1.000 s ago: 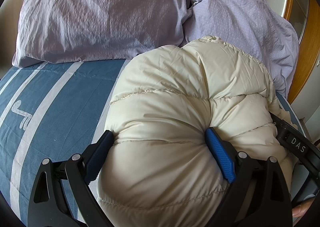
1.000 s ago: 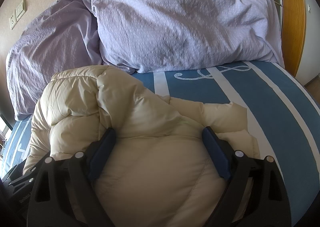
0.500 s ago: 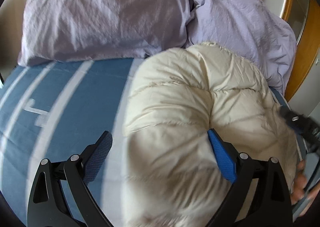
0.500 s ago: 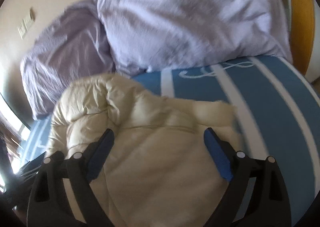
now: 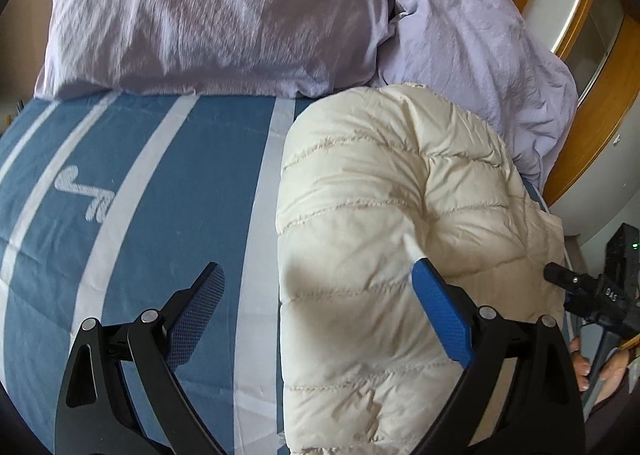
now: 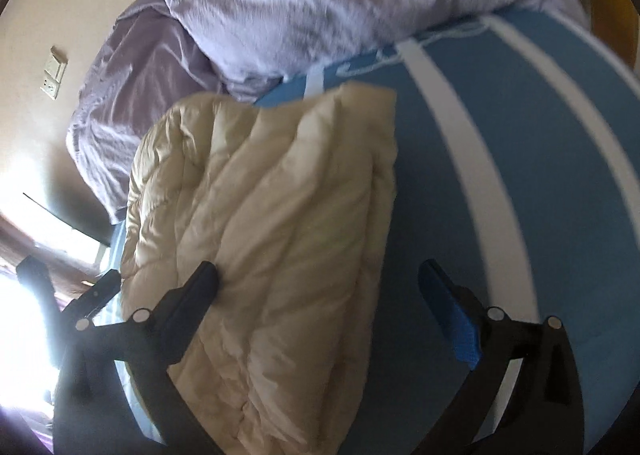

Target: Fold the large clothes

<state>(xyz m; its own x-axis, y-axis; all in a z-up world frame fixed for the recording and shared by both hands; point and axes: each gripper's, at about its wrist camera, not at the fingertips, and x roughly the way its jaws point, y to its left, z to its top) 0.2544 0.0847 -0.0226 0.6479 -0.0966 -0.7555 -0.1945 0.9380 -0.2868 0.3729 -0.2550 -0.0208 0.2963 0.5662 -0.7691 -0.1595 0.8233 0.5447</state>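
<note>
Both grippers wide open, nothing held

Left gripper gapes over the cream puffer jacket's left edge, pads not pressing; right gripper has just been opening, jacket part-way between its jaws, not pinched. Jacket lies folded on the blue striped bedsheet, just below the lilac pillows.

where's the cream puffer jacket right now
The cream puffer jacket lies folded on the blue striped bedsheet, right of centre in the left wrist view, its far end against the lilac pillows.
</note>
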